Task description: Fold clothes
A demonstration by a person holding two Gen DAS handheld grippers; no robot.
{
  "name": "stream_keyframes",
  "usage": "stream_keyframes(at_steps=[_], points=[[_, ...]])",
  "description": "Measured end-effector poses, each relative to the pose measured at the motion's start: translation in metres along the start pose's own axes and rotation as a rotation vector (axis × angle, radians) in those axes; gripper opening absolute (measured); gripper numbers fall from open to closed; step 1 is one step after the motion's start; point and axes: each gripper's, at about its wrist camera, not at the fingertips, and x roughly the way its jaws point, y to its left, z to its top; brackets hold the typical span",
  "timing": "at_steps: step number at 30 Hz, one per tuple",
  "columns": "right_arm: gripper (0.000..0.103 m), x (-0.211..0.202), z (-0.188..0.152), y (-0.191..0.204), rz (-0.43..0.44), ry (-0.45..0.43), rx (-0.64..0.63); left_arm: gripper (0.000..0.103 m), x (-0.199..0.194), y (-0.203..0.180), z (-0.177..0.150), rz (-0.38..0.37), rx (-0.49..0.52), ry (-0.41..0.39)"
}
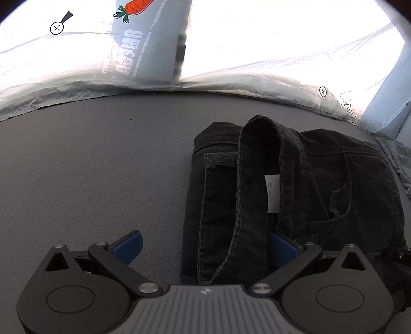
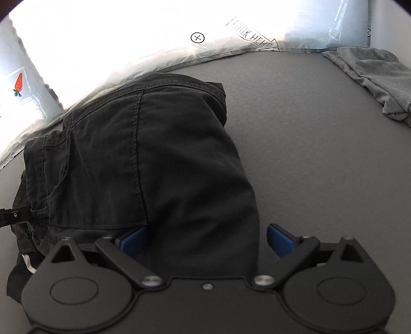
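Note:
Black denim shorts (image 1: 321,185) lie folded on the grey table (image 1: 90,167), waistband loop standing up with a white size label (image 1: 272,194). My left gripper (image 1: 205,246) is open at the near edge of the shorts; the waistband lies between its blue pads (image 1: 128,246), the right pad partly hidden behind the fabric. In the right wrist view the shorts (image 2: 143,159) form a dark mound. My right gripper (image 2: 205,241) is open, with the near fold of the shorts between its pads (image 2: 280,240), the left pad partly covered by cloth.
A crumpled grey garment (image 2: 375,77) lies at the far right of the table (image 2: 308,154). Translucent plastic sheeting (image 1: 77,77) with printed text and a carrot picture (image 1: 133,7) borders the far table edge, brightly backlit. The other gripper's tip (image 2: 12,215) shows at the left.

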Motion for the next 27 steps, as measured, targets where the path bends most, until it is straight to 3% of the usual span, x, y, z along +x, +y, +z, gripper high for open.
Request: stream_keyframes(at_steps=[4, 11, 16, 21, 27], points=[[0.099, 0.0, 0.007, 0.003, 0.029, 0.015, -0.111, 0.103, 0.005, 0.01, -0.001, -0.043, -0.074, 0.014], [0.094, -0.005, 0.015, 0.014, 0.063, 0.018, -0.289, 0.101, 0.003, 0.008, -0.003, -0.045, -0.094, 0.02], [0.093, -0.012, 0.018, 0.011, 0.101, 0.014, -0.306, 0.091, -0.001, 0.007, -0.006, -0.08, -0.105, 0.019], [0.092, -0.015, 0.023, 0.003, 0.163, 0.019, -0.28, 0.072, -0.005, 0.006, -0.011, -0.121, -0.143, 0.02], [0.092, -0.026, 0.028, -0.008, 0.246, 0.019, -0.254, 0.067, -0.008, 0.001, -0.014, -0.104, -0.143, 0.002]])
